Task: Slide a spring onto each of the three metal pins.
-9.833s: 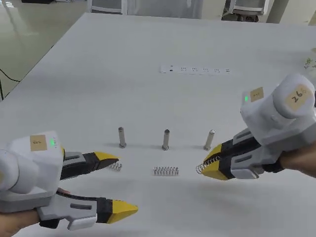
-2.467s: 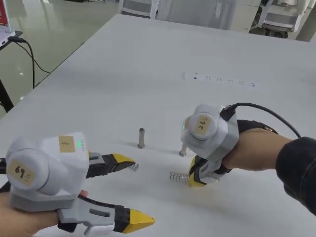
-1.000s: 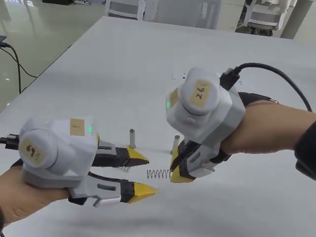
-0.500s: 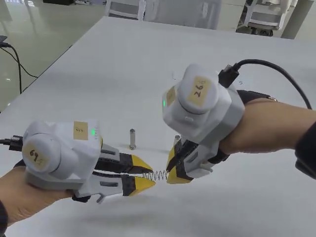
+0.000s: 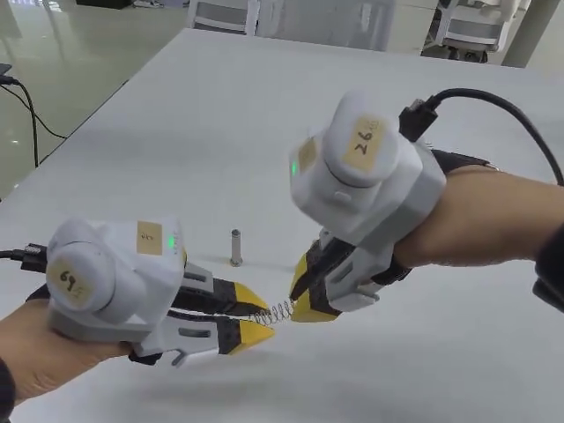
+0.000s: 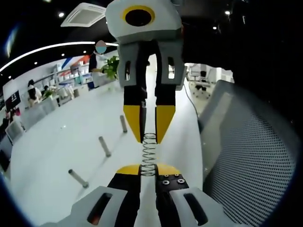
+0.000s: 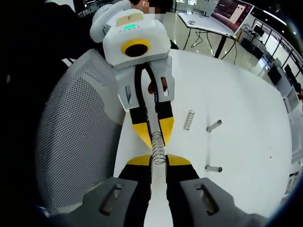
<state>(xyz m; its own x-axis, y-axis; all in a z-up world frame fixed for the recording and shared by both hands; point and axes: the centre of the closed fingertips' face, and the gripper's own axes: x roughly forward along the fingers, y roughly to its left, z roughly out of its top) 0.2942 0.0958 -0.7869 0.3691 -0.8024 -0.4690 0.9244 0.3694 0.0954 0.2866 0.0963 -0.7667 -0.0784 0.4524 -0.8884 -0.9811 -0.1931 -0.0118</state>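
A thin wire spring (image 5: 278, 310) hangs level above the white table (image 5: 176, 132), held at both ends. My left gripper (image 5: 256, 322) is shut on its left end, my right gripper (image 5: 304, 306) on its right end. In the left gripper view the spring (image 6: 149, 153) runs from my own jaws (image 6: 148, 171) up to the right gripper (image 6: 152, 126) facing me. Three bare metal pins (image 6: 104, 146) stand in a row to the left. In the right gripper view the spring (image 7: 158, 146) joins my gripper (image 7: 158, 161) to the left gripper (image 7: 153, 128). One pin (image 5: 235, 248) stands behind the grippers.
A second spring (image 7: 189, 119) lies loose on the table near two pins (image 7: 213, 126). A black cable (image 5: 476, 97) trails from the right gripper. A mesh chair back (image 7: 80, 118) stands at the table's near edge. The table's left edge (image 5: 79, 123) drops to the floor.
The right gripper lifted a spring off the table and brought it toward the left gripper. The left gripper, open a second ago, closed on the spring's free end.
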